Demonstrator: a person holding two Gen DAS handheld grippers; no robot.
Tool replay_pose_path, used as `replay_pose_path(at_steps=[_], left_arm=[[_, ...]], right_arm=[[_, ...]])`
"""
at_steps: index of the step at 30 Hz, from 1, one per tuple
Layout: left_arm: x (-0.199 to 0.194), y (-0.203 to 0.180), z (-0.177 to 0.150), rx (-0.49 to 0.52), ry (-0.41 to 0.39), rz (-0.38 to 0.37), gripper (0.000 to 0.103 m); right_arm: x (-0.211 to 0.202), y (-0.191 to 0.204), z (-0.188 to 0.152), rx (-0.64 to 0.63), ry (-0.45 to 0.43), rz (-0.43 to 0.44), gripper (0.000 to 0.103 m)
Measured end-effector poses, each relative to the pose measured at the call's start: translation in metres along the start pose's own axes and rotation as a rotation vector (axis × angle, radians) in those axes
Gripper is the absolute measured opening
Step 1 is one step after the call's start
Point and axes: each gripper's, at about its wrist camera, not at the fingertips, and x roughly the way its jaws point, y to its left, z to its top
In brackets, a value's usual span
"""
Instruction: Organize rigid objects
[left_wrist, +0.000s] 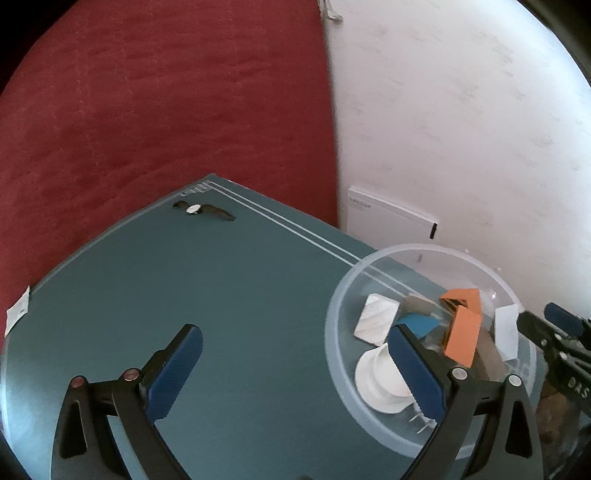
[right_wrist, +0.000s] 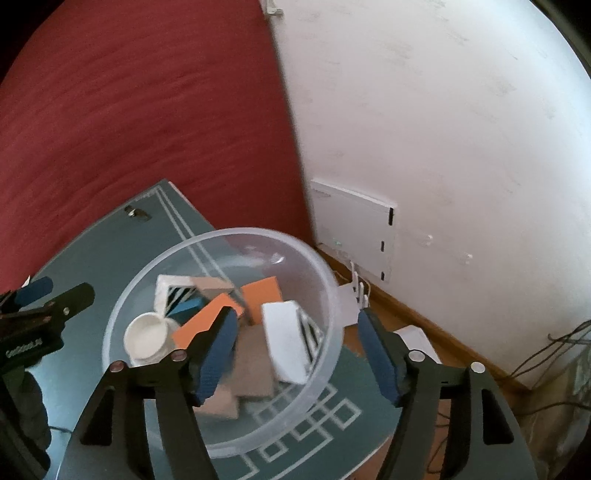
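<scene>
Left gripper (left_wrist: 295, 369) jaws spread wide, empty, over bare teal mat (left_wrist: 240, 295) with free room to its left edge; right gripper (right_wrist: 299, 354) jaws parted, nothing pinched, straddling the bowl (right_wrist: 332, 280) rim at the mat's right edge. Gripper lettering too blurred to read. Clear bowl holds orange blocks (right_wrist: 260, 295), a white box (right_wrist: 284, 332), tan pieces, a white cup (right_wrist: 147, 338); a watch (left_wrist: 194, 209) lies at the far corner.

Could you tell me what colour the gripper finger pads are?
Dark blue, ribbed pads; clearest in the right wrist view.
</scene>
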Motion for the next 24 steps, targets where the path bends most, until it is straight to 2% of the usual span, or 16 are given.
replay_pose_path(at_steps=[5, 8, 16, 24], left_arm=[[-0.006, 0.012, -0.005, -0.021, 0.0, 0.002, 0.102], [-0.011, 0.019, -0.008, -0.029, -0.01, 0.0, 0.102], [-0.02, 0.031, -0.017, -0.031, -0.025, -0.012, 0.102], [-0.025, 0.033, -0.023, -0.039, -0.027, -0.028, 0.102]], right_arm=[[-0.006, 0.013, -0.007, -0.023, 0.005, 0.0, 0.085], [-0.01, 0.021, -0.012, -0.041, 0.006, -0.005, 0.088], [-0.023, 0.047, -0.023, -0.117, -0.004, -0.021, 0.09], [-0.032, 0.057, -0.028, -0.129, -0.027, -0.042, 0.09]])
